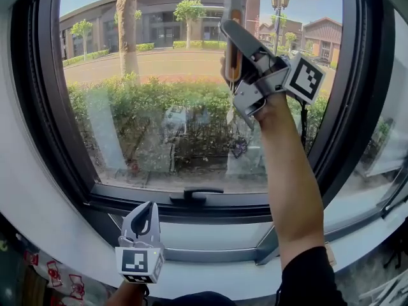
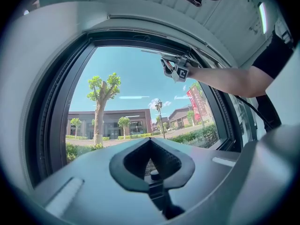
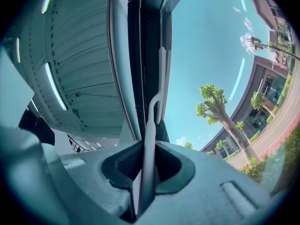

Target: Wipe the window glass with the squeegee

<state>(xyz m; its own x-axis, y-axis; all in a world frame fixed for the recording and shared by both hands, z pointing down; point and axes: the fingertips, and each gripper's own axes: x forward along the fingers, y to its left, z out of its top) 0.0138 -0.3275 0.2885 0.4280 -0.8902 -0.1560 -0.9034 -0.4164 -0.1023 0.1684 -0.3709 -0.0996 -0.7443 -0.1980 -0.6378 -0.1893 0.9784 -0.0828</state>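
Note:
The window glass [image 1: 159,107] fills the head view, with trees and buildings outside. My right gripper [image 1: 233,37] is raised high at the pane's upper middle, shut on the squeegee [image 1: 235,2], whose handle runs up out of the picture. In the right gripper view the grey handle [image 3: 151,125] passes between the jaws of the right gripper [image 3: 149,162] and its blade lies along the dark top frame [image 3: 140,41]. My left gripper [image 1: 141,225] hangs low below the sill, shut and empty. The left gripper view shows that gripper [image 2: 151,161] facing the glass [image 2: 136,88] and the right gripper [image 2: 169,65] above.
A black window handle [image 1: 194,193] sits at the bottom middle of the dark frame [image 1: 48,107]. Below it runs a pale sill [image 1: 210,234]. To the right a second pane [image 1: 389,145] stands at an angle. Red-patterned cloth [image 1: 57,276] lies at the lower left.

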